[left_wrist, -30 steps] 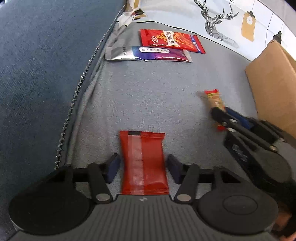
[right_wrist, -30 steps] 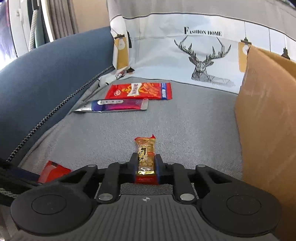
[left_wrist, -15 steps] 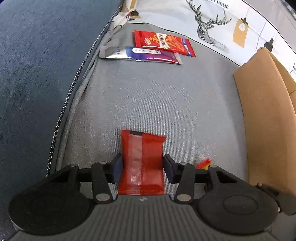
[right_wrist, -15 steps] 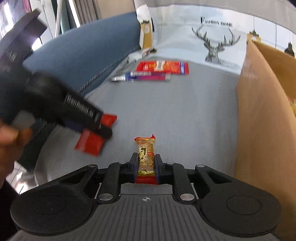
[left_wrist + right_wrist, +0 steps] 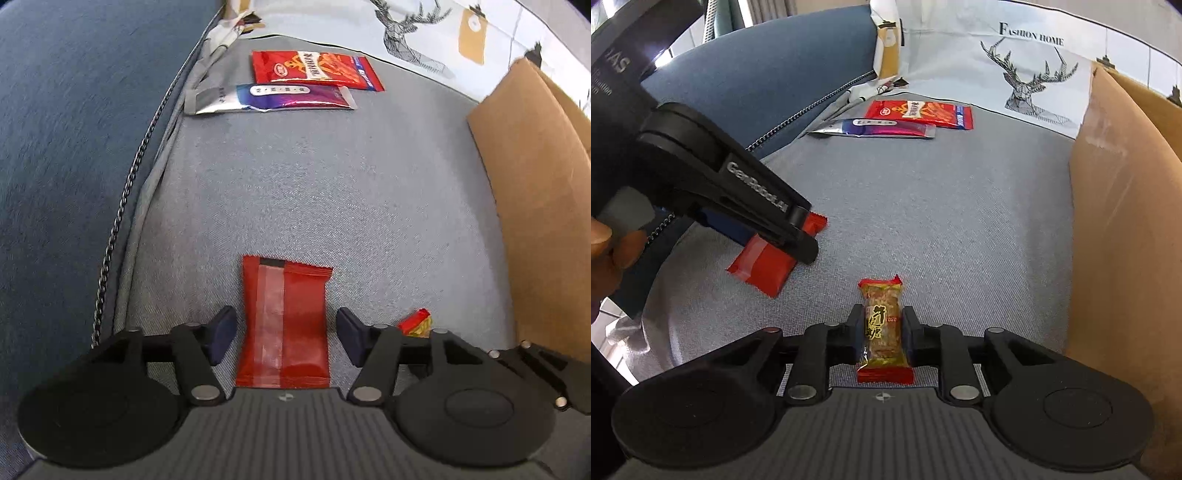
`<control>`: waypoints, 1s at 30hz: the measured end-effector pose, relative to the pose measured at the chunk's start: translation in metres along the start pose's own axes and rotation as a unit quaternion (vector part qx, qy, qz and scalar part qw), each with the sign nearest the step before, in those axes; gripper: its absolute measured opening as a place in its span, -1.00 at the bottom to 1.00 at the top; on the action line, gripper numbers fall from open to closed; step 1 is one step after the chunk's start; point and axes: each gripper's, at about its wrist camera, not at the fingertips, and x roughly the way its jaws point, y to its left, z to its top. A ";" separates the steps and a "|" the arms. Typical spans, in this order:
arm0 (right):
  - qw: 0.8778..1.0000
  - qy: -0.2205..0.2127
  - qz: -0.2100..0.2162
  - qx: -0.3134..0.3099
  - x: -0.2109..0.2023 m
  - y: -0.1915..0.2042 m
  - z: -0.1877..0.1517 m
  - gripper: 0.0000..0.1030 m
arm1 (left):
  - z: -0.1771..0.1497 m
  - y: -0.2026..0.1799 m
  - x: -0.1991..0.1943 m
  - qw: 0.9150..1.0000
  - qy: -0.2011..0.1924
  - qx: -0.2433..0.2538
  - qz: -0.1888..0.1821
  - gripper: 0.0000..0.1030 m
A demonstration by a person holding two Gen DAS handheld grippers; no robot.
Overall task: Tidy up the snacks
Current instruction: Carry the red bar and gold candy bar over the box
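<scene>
Left gripper [image 5: 284, 332] hangs over a red snack packet [image 5: 284, 325] low in the frame, jaws opening with gaps either side of it. Right gripper [image 5: 883, 332], jaws opening too, seemingly still pinches a gold peanut bar [image 5: 882, 328]. Both lie on a grey sofa cushion [image 5: 332, 192]; a cardboard box [image 5: 535, 192] stands at right, and two more packets [image 5: 314, 70] lie upper centre beside a deer-print cloth [image 5: 1015, 74].

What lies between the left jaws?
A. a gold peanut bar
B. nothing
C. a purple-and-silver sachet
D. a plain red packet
D: in the left wrist view the red packet lies on the grey cushion between the opening jaws, with a gap on each side.
</scene>
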 end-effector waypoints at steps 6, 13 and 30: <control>0.999 -0.031 0.000 -0.006 -0.013 0.000 0.002 -0.66 | 0.004 0.000 -0.012 0.999 -0.036 -0.013 -0.011 -0.11; 0.996 -0.094 -0.005 0.009 -0.048 -0.009 0.009 -0.66 | 0.008 -0.008 -0.037 0.995 -0.093 -0.020 -0.037 -0.11; 0.968 -0.249 -0.029 0.027 -0.176 -0.094 0.063 -0.66 | 0.024 -0.058 -0.104 0.967 -0.234 -0.038 -0.096 -0.11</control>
